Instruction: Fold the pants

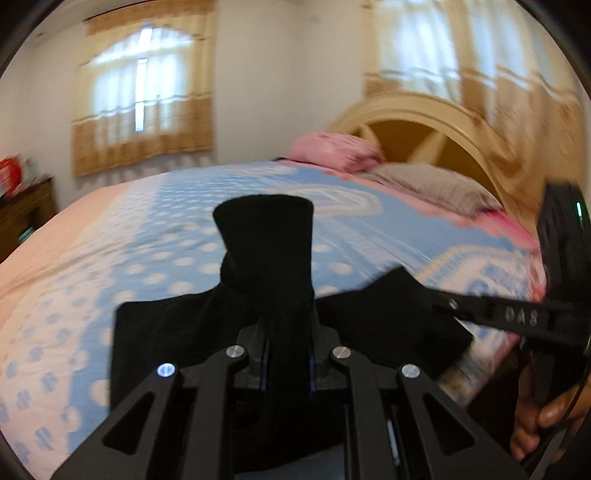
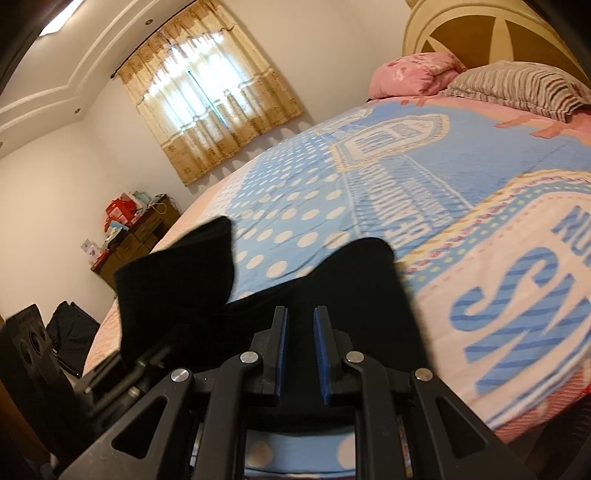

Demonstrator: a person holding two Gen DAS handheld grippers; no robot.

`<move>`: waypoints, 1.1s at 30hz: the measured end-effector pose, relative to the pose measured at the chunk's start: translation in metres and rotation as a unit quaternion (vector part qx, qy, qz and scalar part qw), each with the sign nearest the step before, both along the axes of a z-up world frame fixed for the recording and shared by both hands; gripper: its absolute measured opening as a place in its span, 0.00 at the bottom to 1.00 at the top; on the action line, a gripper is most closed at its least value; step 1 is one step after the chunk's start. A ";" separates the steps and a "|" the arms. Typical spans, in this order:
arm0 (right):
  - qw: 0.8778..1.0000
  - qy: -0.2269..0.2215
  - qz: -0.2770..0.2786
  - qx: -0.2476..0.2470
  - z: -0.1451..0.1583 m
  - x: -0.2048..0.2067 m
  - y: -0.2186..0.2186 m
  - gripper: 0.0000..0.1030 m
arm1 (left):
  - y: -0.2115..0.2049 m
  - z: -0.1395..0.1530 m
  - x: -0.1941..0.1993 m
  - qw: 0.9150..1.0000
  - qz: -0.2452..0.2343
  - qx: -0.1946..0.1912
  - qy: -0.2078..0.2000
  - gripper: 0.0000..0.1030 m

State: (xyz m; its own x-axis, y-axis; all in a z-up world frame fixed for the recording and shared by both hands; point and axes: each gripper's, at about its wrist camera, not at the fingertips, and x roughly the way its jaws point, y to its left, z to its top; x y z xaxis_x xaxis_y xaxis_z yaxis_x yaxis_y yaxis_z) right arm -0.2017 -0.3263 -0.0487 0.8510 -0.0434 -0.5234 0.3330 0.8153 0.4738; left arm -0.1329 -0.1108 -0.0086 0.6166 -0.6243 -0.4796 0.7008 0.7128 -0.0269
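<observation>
The black pants (image 1: 266,280) lie on the blue dotted bedspread (image 1: 166,236) near the bed's front edge. My left gripper (image 1: 288,354) is shut on a fold of the pants, which stands up between its fingers. In the left wrist view the right gripper (image 1: 454,308) reaches in from the right and touches the pants' right corner. In the right wrist view the pants (image 2: 351,280) lie under and ahead of my right gripper (image 2: 300,317), whose blue pads (image 2: 282,343) stand slightly apart with nothing visible between them. The left gripper (image 2: 144,365) holds the raised part of the pants at lower left.
A pink pillow (image 2: 417,74) and a striped grey pillow (image 2: 517,85) lie by the curved headboard (image 2: 480,33). A wooden dresser (image 2: 136,236) with boxes stands by the far wall under a curtained window (image 2: 210,99). A speaker (image 2: 29,343) stands at lower left.
</observation>
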 end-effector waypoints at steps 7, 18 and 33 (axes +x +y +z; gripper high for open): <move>1.000 0.000 -0.014 0.015 -0.004 -0.014 -0.013 0.15 | -0.036 -0.024 -0.010 0.998 -0.051 0.047 0.008 0.15; 0.991 -0.067 0.005 0.113 0.002 -0.018 -0.022 0.55 | -0.025 -0.025 -0.021 0.989 -0.096 0.115 0.004 0.80; 0.986 0.023 -0.038 0.162 -0.026 0.019 0.008 0.69 | 0.113 -0.001 0.051 0.986 0.143 0.021 0.078 0.92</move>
